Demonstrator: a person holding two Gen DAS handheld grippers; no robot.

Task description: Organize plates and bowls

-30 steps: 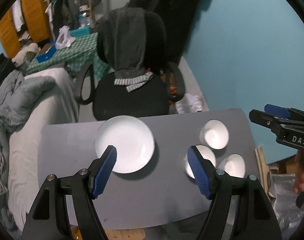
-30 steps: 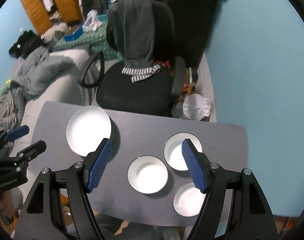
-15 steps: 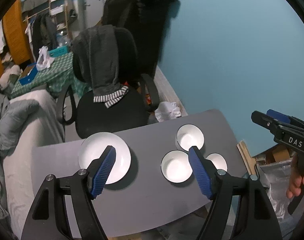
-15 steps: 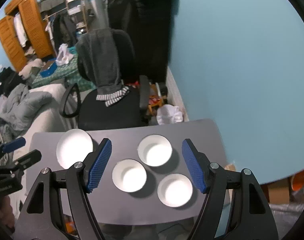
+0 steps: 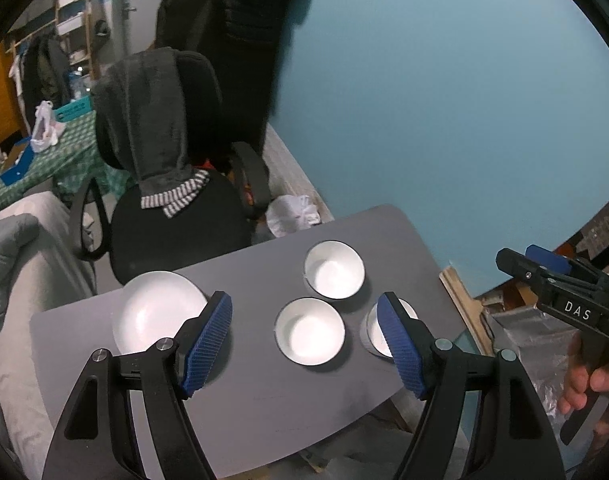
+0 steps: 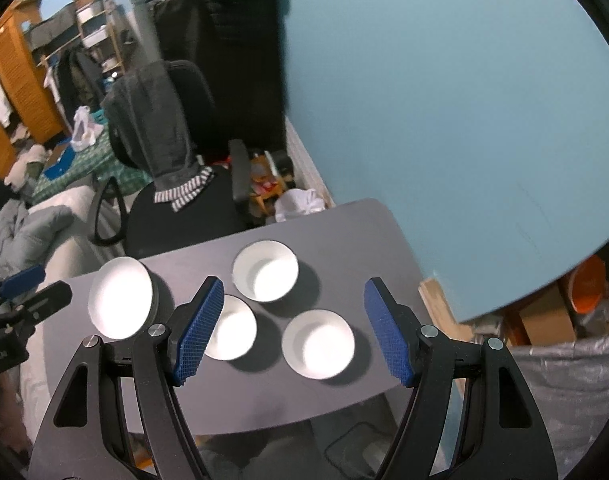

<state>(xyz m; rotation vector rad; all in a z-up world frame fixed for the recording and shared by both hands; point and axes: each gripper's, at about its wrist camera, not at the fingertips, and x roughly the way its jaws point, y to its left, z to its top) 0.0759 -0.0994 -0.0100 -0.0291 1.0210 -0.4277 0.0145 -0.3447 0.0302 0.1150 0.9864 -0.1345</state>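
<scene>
A white plate (image 5: 156, 316) lies at the left of the grey table (image 5: 264, 400). Three white bowls stand to its right: a far bowl (image 5: 334, 269), a middle bowl (image 5: 309, 330) and a right bowl (image 5: 370, 332) partly hidden by my finger. My left gripper (image 5: 304, 340) is open and empty, high above the table. In the right wrist view I see the plate (image 6: 120, 298), the far bowl (image 6: 265, 270), the middle bowl (image 6: 232, 330) and the right bowl (image 6: 318, 343). My right gripper (image 6: 292, 332) is open and empty, high above the bowls.
A black office chair (image 5: 172, 208) draped with a grey garment stands behind the table. A blue wall (image 5: 444, 100) is on the right. A bed with grey bedding (image 5: 8, 248) lies left. Boxes and a silver bag (image 6: 564, 360) sit right of the table (image 6: 364, 240).
Both grippers have risen and pulled back from the table, so the plate and bowls look smaller. Both views have swung to the right. Both stay open and empty.
</scene>
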